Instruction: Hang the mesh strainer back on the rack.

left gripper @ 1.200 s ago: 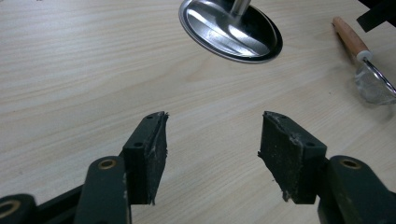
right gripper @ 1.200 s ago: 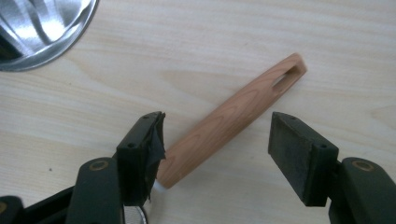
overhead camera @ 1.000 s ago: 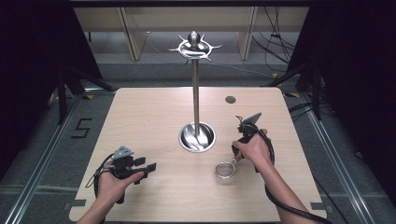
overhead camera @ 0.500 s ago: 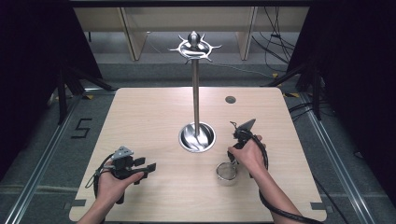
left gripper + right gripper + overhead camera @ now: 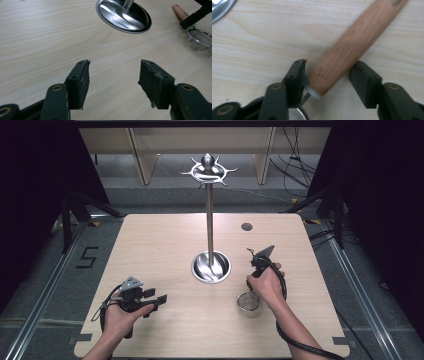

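A small metal strainer (image 5: 248,303) with a wooden handle (image 5: 352,47) lies on the table right of centre. My right gripper (image 5: 256,280) points down over that handle. Its jaws have just been closing. In the right gripper view (image 5: 328,72) the handle lies slantwise between them. The left pad (image 5: 299,72) touches the handle's lower end, and the right pad (image 5: 359,77) stands a hair off it. My left gripper (image 5: 161,298) rests near the front left. It stands open (image 5: 113,72) with only bare wood between its pads. The left gripper view also catches the handle (image 5: 180,12) and the mesh (image 5: 201,38).
A tall metal stand rises from a round dish base (image 5: 211,268) at the table's centre, with a crown of hooks (image 5: 208,170) on top. The base shows again (image 5: 123,15) (image 5: 219,7). A dark round hole (image 5: 246,226) sits at the far right of the tabletop (image 5: 150,250).
My right hand has sunk a little toward the near edge onto the strainer's handle, hiding it from above. The left hand has not moved.
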`<act>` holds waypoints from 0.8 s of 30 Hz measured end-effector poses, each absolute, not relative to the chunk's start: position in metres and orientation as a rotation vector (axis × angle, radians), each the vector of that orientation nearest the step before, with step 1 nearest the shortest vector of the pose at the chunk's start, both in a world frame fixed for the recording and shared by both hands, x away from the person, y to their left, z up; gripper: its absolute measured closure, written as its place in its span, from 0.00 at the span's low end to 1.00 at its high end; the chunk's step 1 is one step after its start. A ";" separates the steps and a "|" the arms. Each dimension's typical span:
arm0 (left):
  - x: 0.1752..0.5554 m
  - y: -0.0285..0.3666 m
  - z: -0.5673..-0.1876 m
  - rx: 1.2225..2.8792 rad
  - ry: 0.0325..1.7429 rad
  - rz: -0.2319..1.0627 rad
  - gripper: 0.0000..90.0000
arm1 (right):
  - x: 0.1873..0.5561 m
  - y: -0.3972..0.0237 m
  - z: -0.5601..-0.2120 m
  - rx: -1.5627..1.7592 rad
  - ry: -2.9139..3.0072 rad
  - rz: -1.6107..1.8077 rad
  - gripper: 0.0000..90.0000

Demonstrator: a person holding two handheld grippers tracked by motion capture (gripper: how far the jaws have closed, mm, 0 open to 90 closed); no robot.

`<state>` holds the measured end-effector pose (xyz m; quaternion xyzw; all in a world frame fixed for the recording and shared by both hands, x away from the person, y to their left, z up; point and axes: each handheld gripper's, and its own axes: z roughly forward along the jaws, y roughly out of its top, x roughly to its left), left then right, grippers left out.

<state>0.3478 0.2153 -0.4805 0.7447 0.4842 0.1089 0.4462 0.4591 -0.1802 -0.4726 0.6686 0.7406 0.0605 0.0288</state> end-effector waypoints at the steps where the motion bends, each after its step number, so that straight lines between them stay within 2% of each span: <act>1: 0.348 0.215 -0.481 1.846 1.199 0.271 0.45 | 0.459 -0.179 -0.472 2.062 2.269 0.179 0.59; 3: 0.348 0.217 -0.480 1.877 1.186 0.272 0.45 | 0.458 -0.183 -0.471 2.021 2.289 0.176 0.67; 10: 0.348 0.214 -0.480 1.878 1.185 0.270 0.45 | 0.456 -0.192 -0.469 1.958 2.351 0.139 0.74; 24: 0.347 0.214 -0.480 1.846 1.198 0.274 0.45 | 0.451 -0.196 -0.470 1.846 2.398 0.139 0.77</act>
